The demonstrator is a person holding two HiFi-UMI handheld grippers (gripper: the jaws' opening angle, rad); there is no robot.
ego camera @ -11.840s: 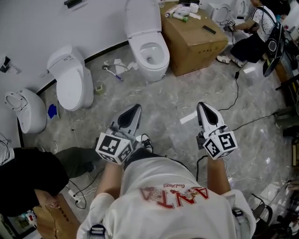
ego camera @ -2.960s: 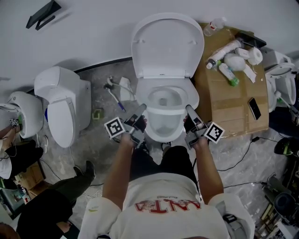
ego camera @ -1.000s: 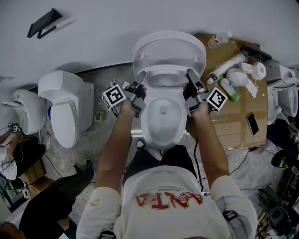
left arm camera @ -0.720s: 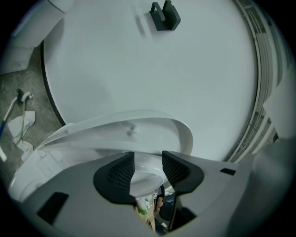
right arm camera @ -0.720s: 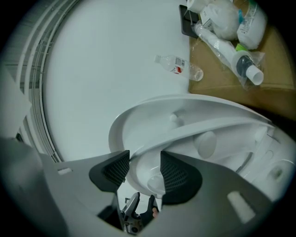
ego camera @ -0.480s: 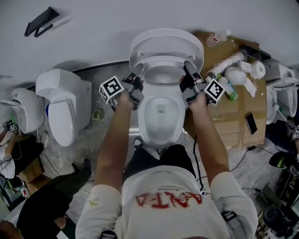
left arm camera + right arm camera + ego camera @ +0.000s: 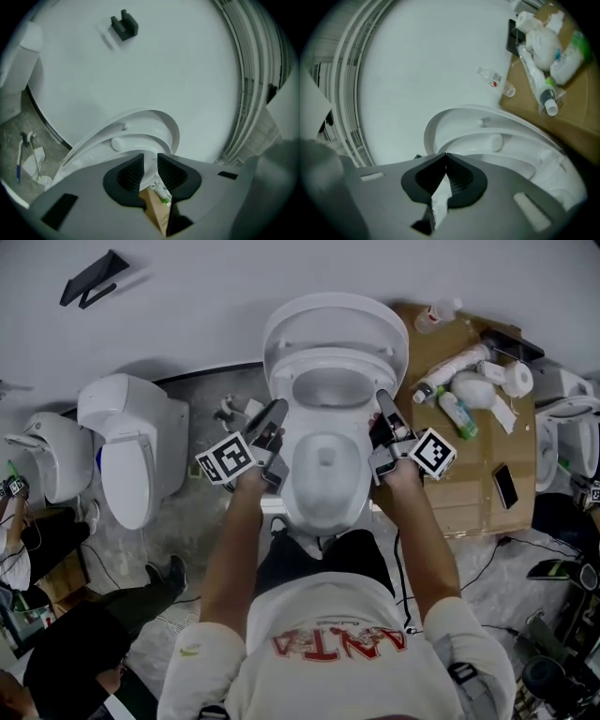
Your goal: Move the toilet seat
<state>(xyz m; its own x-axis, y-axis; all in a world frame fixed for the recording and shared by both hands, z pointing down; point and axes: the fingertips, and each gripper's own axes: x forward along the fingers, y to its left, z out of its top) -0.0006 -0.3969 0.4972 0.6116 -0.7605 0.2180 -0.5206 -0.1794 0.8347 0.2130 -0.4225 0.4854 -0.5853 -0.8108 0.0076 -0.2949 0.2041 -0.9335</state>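
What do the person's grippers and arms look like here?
The left gripper and right gripper have grey bodies, black ribbed pads and a white cube each with black square markers. The left's jaws are closing on nothing. Arms are bare below the short sleeves of a white T-shirt with red print.

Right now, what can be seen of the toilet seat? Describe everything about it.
The toilet seat is a glossy white, plastic-looking oval ring. It stands tilted, partway between the raised lid and the bowl, and its underside shows an oblong bumper. The left hand-held gripper, jaws closing with nothing pressed between them, and the shut right hand-held gripper flank its front sides. Whether they touch it cannot be told.
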